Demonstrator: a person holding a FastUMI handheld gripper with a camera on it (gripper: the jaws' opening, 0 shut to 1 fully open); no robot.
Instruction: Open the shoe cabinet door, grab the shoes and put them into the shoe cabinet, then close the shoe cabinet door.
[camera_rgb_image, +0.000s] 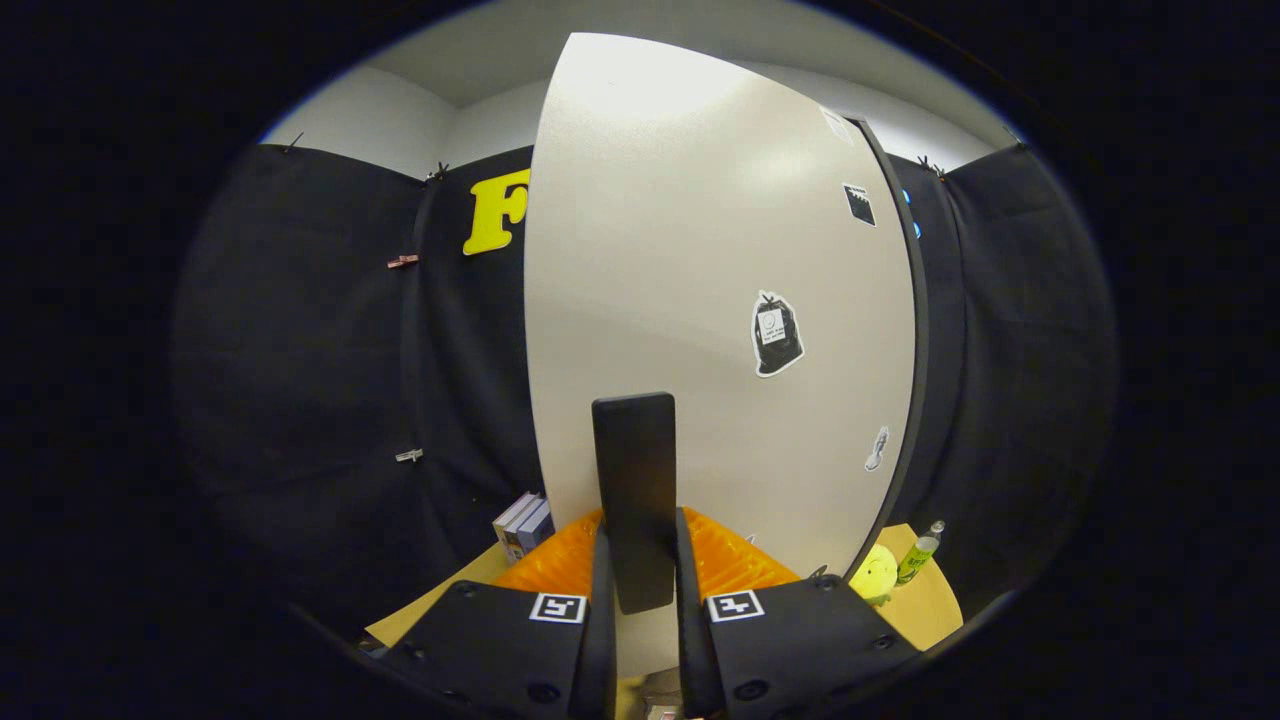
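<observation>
The shoe cabinet door (700, 280) is a big pale panel with a few stickers, and it stands right ahead of me. A dark flat handle (635, 490) sticks out from its lower part. My gripper (640, 570) is shut on this handle, with one finger pressing on each side of it. I cannot tell how far the door is swung out. The dark edge of the door (915, 350) runs down its right side.
An orange ridged thing (735, 565) lies on the tan tabletop (925, 605) below the door. A yellow-green round toy (873, 575) and a small green bottle (920, 555) stand to the right. A few books (525, 525) stand at the left by the booth wall.
</observation>
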